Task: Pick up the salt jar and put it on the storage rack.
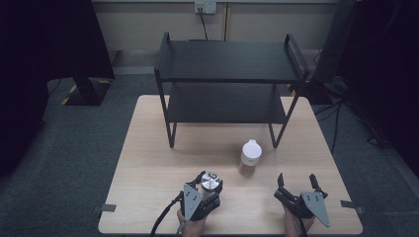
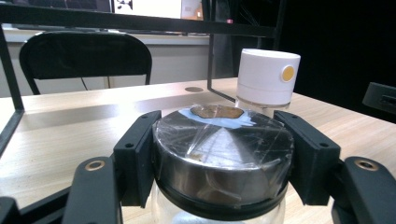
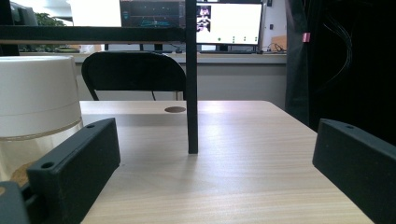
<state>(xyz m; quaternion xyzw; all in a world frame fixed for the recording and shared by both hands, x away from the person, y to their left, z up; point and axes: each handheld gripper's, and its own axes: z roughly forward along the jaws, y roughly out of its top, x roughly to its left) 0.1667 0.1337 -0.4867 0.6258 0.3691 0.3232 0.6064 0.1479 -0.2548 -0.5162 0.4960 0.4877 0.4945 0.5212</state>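
A glass jar with a shiny metal lid [image 1: 211, 181] stands near the table's front edge. My left gripper [image 1: 209, 183] is shut on that lid [image 2: 223, 154], one black pad on each side, with clear film over the top. A second jar with a white cap [image 1: 250, 157] stands upright a little behind and to the right; the same white-capped jar [image 2: 267, 78] rises beyond the metal lid. My right gripper [image 1: 298, 181] rests open near the front right, with nothing between its fingers. The white-capped jar [image 3: 35, 107] stands to the left of its jaws.
A black two-tier metal rack [image 1: 228, 79] stands on the back half of the wooden table [image 1: 148, 163]. One rack leg [image 3: 191, 93] rises straight ahead of my right gripper. A black chair [image 3: 133, 74] sits beyond the table's far edge.
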